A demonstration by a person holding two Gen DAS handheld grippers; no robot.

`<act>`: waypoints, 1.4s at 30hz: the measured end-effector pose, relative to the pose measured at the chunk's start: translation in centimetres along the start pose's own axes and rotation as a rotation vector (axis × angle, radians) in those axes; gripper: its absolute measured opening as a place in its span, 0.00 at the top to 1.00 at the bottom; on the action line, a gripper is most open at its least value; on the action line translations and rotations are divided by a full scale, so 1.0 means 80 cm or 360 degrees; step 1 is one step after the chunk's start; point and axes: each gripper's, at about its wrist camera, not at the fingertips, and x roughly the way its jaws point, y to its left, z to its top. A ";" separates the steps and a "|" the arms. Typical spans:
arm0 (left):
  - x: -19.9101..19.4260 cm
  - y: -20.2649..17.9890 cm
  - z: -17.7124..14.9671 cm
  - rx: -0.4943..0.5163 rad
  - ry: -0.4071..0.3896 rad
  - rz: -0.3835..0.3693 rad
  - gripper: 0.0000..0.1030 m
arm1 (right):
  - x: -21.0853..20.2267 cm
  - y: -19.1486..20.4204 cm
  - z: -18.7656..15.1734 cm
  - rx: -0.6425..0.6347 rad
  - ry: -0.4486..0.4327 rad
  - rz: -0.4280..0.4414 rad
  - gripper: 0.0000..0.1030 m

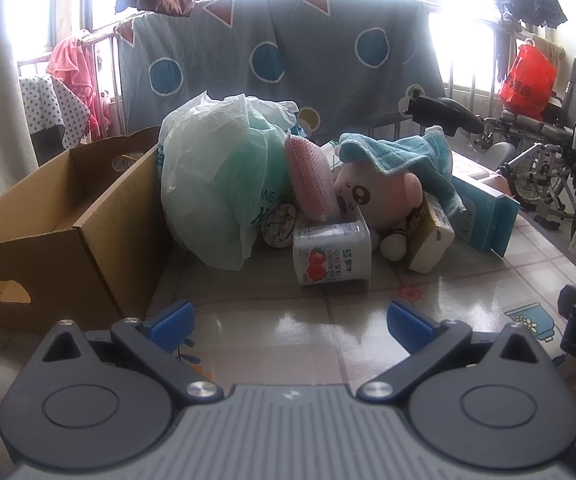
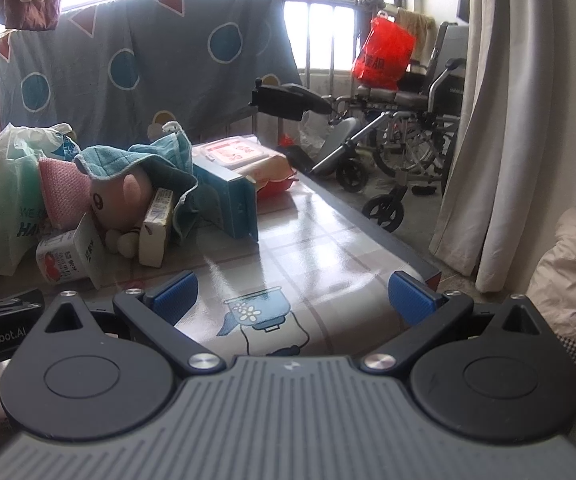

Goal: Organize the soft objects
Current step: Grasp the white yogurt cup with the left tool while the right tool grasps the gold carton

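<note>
A pile sits on the table: a pink plush toy (image 1: 371, 196) (image 2: 122, 196) under a teal towel (image 1: 403, 152) (image 2: 148, 156), a pink sponge (image 1: 313, 178) (image 2: 62, 192), a pale plastic bag (image 1: 220, 176) (image 2: 0, 192) and a small patterned cloth roll (image 1: 280, 226). In front lies a yogurt cup (image 1: 329, 254) (image 2: 64, 258) on its side. My left gripper (image 1: 289, 320) is open, low over the table, short of the cup. My right gripper (image 2: 289, 294) is open over bare tablecloth, right of the pile. Both hold nothing.
An open cardboard box (image 1: 60, 216) stands left of the pile. A tan carton (image 1: 431, 236) (image 2: 156, 228), a blue box (image 1: 483, 208) (image 2: 228, 196) and a wet-wipes pack (image 2: 244, 160) lie to the right. The table edge (image 2: 367, 224) drops off toward a wheelchair (image 2: 403, 120).
</note>
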 end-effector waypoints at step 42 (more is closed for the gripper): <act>0.103 0.027 0.036 -0.0141 0.0245 -0.0486 0.33 | 0.154 0.007 0.030 -0.0054 0.0378 0.1211 0.77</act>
